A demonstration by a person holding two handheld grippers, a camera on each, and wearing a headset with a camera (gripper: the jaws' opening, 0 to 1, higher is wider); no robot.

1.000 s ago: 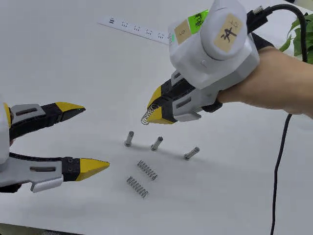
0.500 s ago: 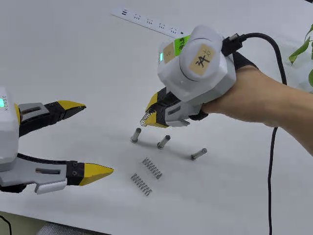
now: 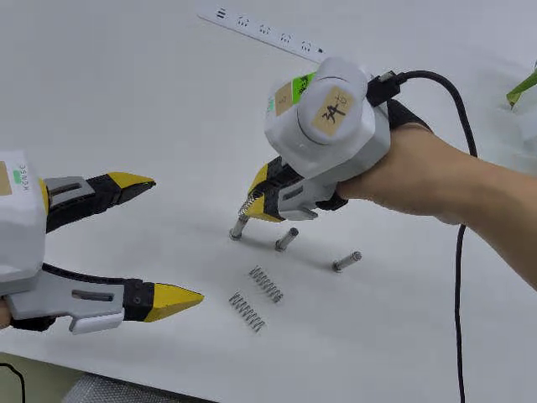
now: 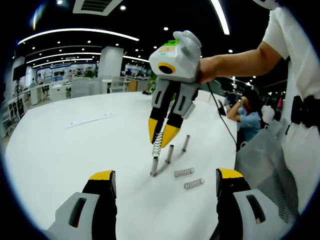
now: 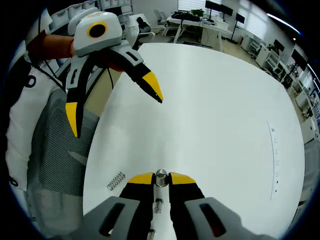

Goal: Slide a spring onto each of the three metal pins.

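Observation:
Three short metal pins stand on the white table: a left pin [image 3: 240,227], a middle pin [image 3: 287,239] and a right pin [image 3: 346,261]. My right gripper [image 3: 256,201] is shut on a spring [image 3: 249,204] and holds it just above the left pin. In the left gripper view that spring [image 4: 157,144] hangs with its lower end at the top of the left pin [image 4: 154,166]. In the right gripper view the spring [image 5: 161,175] sits between the yellow tips. Two loose springs [image 3: 266,284] [image 3: 247,311] lie in front of the pins. My left gripper [image 3: 172,239] is open, left of the pins.
A white power strip [image 3: 268,32] lies at the back of the table. A black cable [image 3: 458,252] trails from the right gripper down the right side. The table's front edge [image 3: 50,369] runs close under the left gripper. A mesh chair [image 5: 55,165] stands beside the table.
My right gripper has come down and slightly left with the spring, from well above the pins to the top of the left pin. The left gripper stays open in place.

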